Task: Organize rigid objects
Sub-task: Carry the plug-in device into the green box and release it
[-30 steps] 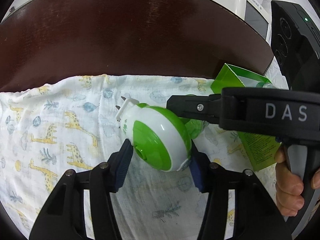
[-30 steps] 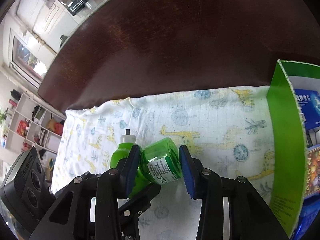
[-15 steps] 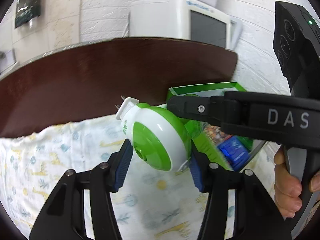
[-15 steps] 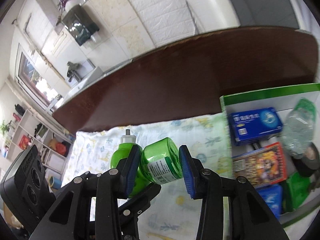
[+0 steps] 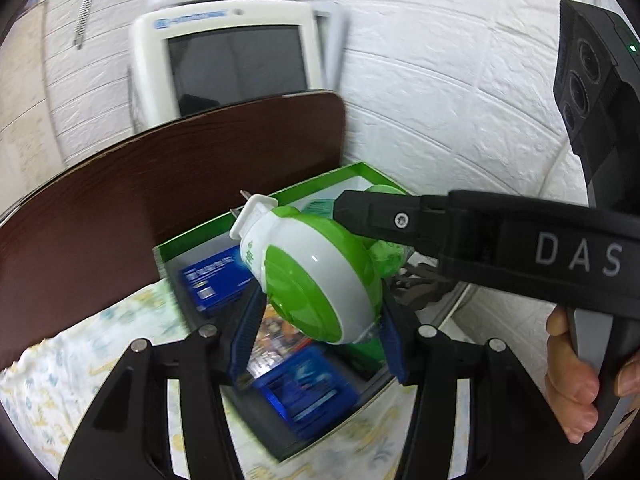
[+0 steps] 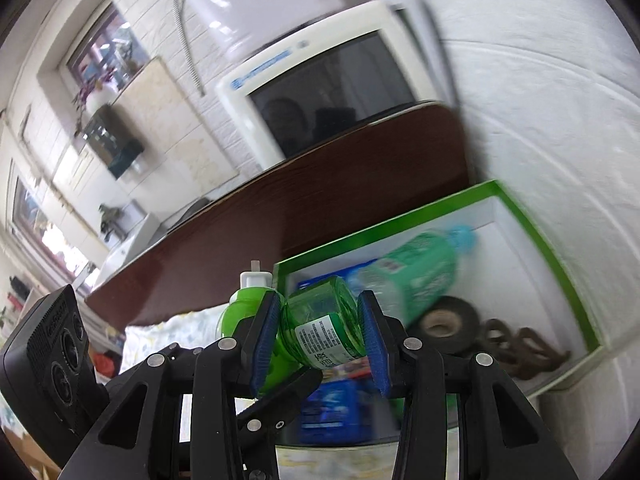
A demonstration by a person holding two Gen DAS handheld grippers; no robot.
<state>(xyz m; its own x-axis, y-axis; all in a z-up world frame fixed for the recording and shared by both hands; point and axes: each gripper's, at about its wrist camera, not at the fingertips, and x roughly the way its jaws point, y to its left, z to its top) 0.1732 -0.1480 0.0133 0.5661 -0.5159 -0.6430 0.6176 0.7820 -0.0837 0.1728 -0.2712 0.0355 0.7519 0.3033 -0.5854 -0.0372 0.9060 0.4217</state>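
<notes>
My left gripper (image 5: 318,316) is shut on the white-and-green plug-in heater (image 5: 316,276), whose plug prongs point up left. My right gripper (image 6: 320,332) is shut on the green refill bottle (image 6: 320,328) screwed into that heater; the two grippers hold one joined device. It hangs in the air above the green-rimmed open box (image 6: 560,268), which also shows in the left wrist view (image 5: 256,208). The right gripper's body (image 5: 500,248) crosses the left wrist view.
The box holds blue packets (image 5: 212,276), a green plastic bottle (image 6: 420,276), a black tape roll (image 6: 444,324), a brown cord (image 6: 516,348) and a colourful pack (image 5: 276,340). It sits on a giraffe-print cloth (image 5: 80,360) by a dark headboard (image 5: 140,200) and white wall (image 5: 460,100).
Both grippers have lifted the joined heater and bottle off the cloth and carried it right, so it now hangs over the open box.
</notes>
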